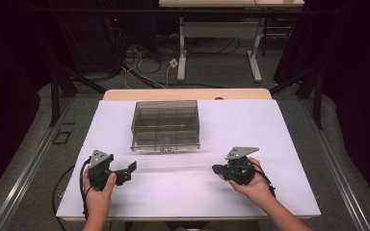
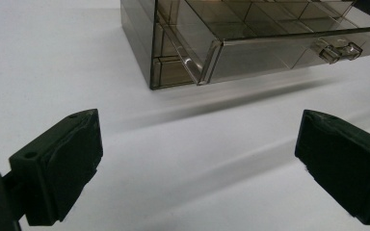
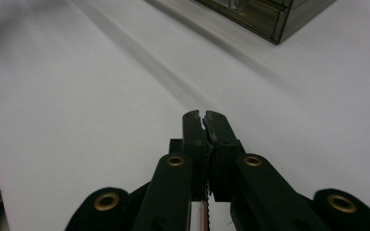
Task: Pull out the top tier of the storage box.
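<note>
Your left hand-held gripper (image 1: 131, 167) gapes empty at lower left, the right hand-held gripper (image 1: 215, 169) sits closed on nothing; likely next, reach up-frame to the smoky drawer box (image 1: 165, 125)

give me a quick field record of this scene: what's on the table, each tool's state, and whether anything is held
surface: white table top
object: smoky clear plastic drawer box, at the table's far middle, inner dividers visible
box front: drawer with a small clear handle, faces the person
left tool: jaws wide open, nothing between them, aimed toward the box
right tool: jaws shut together, nothing held
contact: neither tool touches the box
hands: one on each tool, near the table's front edge
</note>
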`<state>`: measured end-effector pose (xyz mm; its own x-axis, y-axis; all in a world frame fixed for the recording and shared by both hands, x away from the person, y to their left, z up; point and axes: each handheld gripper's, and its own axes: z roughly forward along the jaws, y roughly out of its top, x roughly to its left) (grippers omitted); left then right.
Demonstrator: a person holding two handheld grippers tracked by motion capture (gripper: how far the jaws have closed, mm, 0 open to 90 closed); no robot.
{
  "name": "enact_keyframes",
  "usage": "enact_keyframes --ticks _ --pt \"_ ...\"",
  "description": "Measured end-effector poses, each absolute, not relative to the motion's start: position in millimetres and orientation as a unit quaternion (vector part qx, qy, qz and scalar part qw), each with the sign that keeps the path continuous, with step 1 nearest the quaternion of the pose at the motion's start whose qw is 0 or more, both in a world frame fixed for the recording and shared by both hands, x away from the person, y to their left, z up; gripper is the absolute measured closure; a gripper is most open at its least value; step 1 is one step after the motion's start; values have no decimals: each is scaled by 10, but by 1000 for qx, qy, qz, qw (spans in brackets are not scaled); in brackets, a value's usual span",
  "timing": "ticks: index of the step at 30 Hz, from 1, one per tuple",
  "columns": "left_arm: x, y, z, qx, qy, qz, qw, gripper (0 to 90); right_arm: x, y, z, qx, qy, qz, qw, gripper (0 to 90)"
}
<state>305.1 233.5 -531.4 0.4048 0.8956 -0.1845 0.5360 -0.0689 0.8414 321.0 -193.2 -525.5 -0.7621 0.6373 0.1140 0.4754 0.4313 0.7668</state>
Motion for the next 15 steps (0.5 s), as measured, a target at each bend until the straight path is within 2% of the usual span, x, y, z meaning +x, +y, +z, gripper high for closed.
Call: enact_keyframes --ticks 15 --pt "3050 2350 -5318 701 511 196 457 29 3266 -1946 -5102 327 838 425 102 883"
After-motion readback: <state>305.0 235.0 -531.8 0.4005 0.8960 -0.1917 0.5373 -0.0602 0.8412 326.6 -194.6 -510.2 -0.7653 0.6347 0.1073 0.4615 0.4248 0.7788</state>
